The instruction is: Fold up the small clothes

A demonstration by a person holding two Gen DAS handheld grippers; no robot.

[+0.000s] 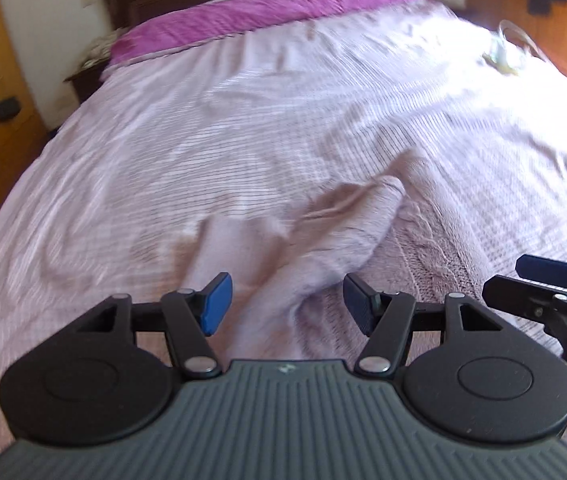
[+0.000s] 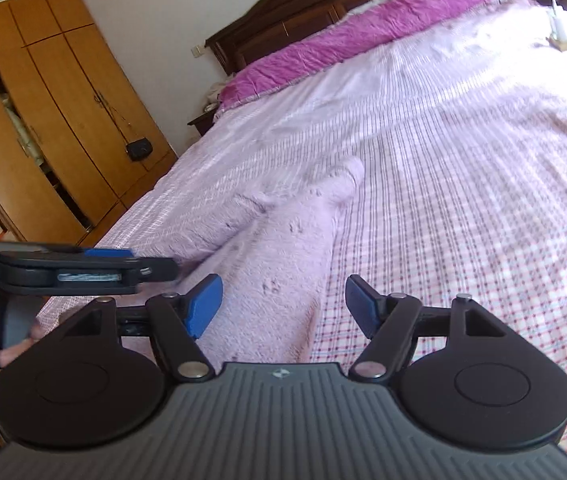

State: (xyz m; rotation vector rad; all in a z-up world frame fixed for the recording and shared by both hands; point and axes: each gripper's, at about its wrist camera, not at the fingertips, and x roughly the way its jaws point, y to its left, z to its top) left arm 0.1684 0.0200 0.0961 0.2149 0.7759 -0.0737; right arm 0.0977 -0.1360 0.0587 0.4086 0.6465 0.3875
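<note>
Left wrist view: left gripper (image 1: 287,304) spread wide, empty, above pale knit garment (image 1: 323,236) rumpled on bed (image 1: 203,120). Right wrist view: right gripper (image 2: 281,306) likewise wide, empty. Approach step, apparently; next, pinching garment edges.

Checked bed (image 1: 163,152) carries a rumpled lilac knitted garment (image 1: 323,232)

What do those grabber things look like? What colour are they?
Both match. The left gripper has two black hinged arms on round black discs, ending in blue fingers, above a ribbed grey body with a small logo and silver pins at the joints. The right gripper looks the same, with blue fingers. No cables or sleeves show.
</note>
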